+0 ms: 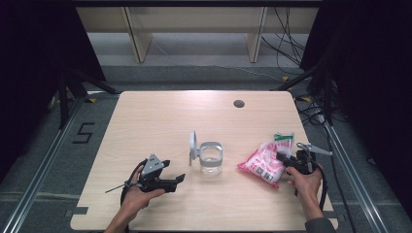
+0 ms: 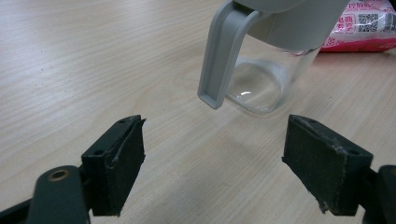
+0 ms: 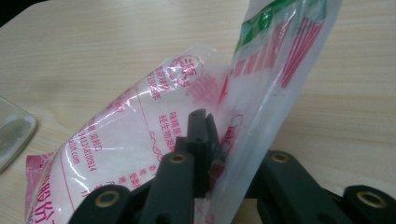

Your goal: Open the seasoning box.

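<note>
A clear glass jar [image 1: 211, 159] stands mid-table, its grey lid [image 1: 193, 143] swung up at the left. My left gripper [image 1: 174, 171] lies low to the jar's left and stands open. In the left gripper view the jaws [image 2: 212, 158] are wide apart with bare table between them, and the jar [image 2: 261, 88] with its grey lid arm [image 2: 224, 51] sits just ahead. A pink and white plastic bag [image 1: 262, 162] of white grains lies to the jar's right. My right gripper [image 1: 282, 158] is shut on the bag's upper edge [image 3: 261, 93], pinching the film [image 3: 219, 140].
The wooden table [image 1: 160, 111] has a round cable hole [image 1: 238, 103] at the back right. Its right edge lies close to the right hand. Cables trail on the floor beyond the table. The jar's rim [image 3: 11, 133] shows at the left of the right gripper view.
</note>
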Available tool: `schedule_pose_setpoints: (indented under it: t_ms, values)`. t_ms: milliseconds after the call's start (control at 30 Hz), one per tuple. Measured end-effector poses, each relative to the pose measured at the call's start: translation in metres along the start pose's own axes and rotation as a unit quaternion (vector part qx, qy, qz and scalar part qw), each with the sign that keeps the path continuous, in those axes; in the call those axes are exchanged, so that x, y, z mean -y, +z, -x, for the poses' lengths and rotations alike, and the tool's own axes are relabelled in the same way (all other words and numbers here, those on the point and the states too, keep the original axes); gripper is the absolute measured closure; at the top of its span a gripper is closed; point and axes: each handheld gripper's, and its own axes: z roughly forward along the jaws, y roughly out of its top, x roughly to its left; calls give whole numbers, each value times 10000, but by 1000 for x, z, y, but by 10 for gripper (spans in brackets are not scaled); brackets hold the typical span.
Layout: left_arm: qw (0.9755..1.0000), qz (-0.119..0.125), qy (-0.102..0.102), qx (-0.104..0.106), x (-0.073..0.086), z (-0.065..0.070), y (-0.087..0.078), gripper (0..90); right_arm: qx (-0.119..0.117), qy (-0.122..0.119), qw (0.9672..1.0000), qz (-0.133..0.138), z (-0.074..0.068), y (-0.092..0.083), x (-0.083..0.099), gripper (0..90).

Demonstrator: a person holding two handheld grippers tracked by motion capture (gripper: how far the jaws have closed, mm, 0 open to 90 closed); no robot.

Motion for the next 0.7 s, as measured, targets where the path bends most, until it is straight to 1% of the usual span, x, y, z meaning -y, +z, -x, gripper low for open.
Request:
schedule_pose_setpoints:
  t_ms: [33,67,100,133,167,200,233,267,300,333,367,400,467,500,533,567,600,633,667,700]
  values:
    - [10000,-2,-2,-17,0,0,0,198,-60,-221,9996,179,3,4,-1,823]
    - [10000,-12,-7,-32,0,0,0,198,-52,-307,9994,120,4,4,-2,832]
    - [10000,1,-11,-12,0,0,1,198,-27,-41,10000,44,0,4,-2,845]
    - [10000,-16,2,-27,0,0,1,198,-139,-88,9997,163,0,8,-2,852]
    - [10000,-19,6,-27,0,1,1,198,-115,-244,9993,269,1,11,-3,858]
    - [10000,-6,-50,-8,1,1,1,198,-86,-437,9990,90,2,10,-5,862]
    - [10000,-35,7,12,0,0,1,197,-124,-432,9990,81,2,12,-6,868]
    - [10000,-26,-8,4,1,0,2,198,-167,-379,9991,86,1,14,-8,871]
    - [10000,-30,-3,10,1,0,1,197,-153,-231,9996,108,-2,16,-8,879]
    - [10000,-29,-4,21,0,0,1,197,-280,-383,9986,219,1,19,-8,882]
    - [10000,-20,-10,22,0,0,1,198,-268,-489,9983,182,2,21,-10,884]
    - [10000,-4,-32,10,1,0,2,198,-279,-495,9984,75,2,20,-12,887]
    - [10000,-26,-23,4,1,-1,2,198,-152,-547,9984,80,-1,23,-14,892]
    - [10000,-40,-22,-16,1,-1,2,198,-187,-579,9981,94,-2,24,-15,893]
    - [10000,-25,-41,4,1,-1,2,197,-109,-547,9984,28,-3,25,-16,893]
    - [10000,-40,-20,26,1,-2,2,198,-123,-574,9983,1,-3,25,-17,895]
    - [10000,-41,-49,15,1,-2,3,198,-139,-535,9985,31,-4,26,-17,896]
    - [10000,-43,-46,-12,1,-1,2,198,-250,-534,9983,10,-4,26,-17,900]
    - [10000,-44,-47,-6,1,-1,2,198,-309,-608,9977,49,-4,26,-18,900]
    - [10000,-31,-69,-2,1,-1,3,198,-249,-709,9971,98,-4,27,-18,900]
